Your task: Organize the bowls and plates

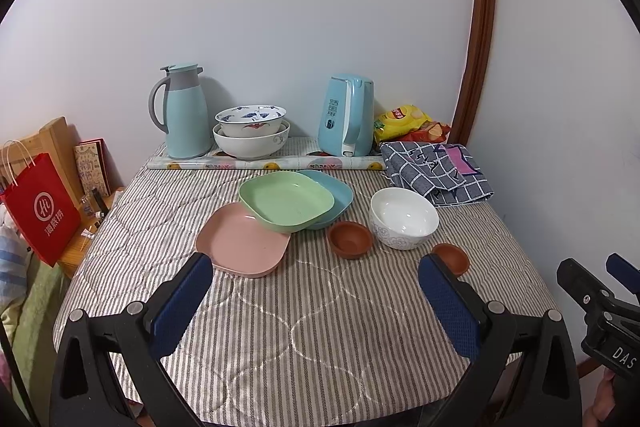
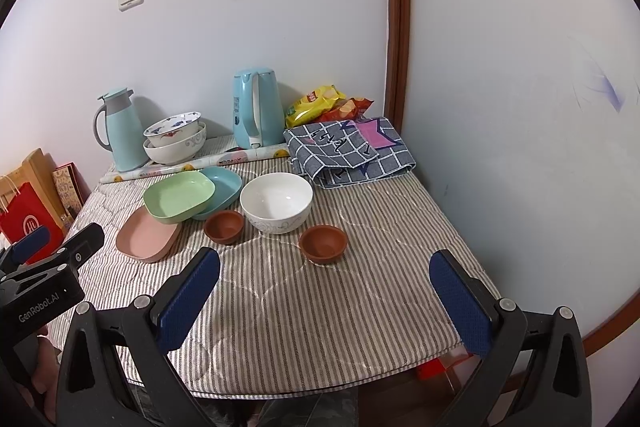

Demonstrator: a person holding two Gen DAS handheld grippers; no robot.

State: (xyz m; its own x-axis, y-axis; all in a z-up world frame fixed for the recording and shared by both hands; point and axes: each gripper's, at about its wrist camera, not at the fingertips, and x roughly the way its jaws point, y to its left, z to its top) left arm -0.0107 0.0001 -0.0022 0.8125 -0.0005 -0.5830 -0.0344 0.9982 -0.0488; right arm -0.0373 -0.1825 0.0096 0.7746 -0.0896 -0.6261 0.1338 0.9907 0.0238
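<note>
On the striped tablecloth (image 1: 320,327) lie a pink plate (image 1: 244,241), a green plate (image 1: 286,201) that overlaps it and a blue plate (image 1: 338,191). A white bowl (image 1: 404,217) stands to their right between two small brown bowls (image 1: 351,239) (image 1: 451,257). Two stacked patterned bowls (image 1: 251,133) stand at the back. My left gripper (image 1: 316,267) is open and empty above the near table. My right gripper (image 2: 324,263) is open and empty, just short of the near brown bowl (image 2: 323,243). The white bowl (image 2: 276,202) and the plates (image 2: 180,199) lie beyond.
A teal thermos jug (image 1: 185,111), a blue kettle (image 1: 347,115), snack bags (image 1: 408,125) and a rolled mat (image 1: 264,163) line the back wall. A folded checked cloth (image 1: 436,173) lies back right. A red paper bag (image 1: 40,209) stands left of the table.
</note>
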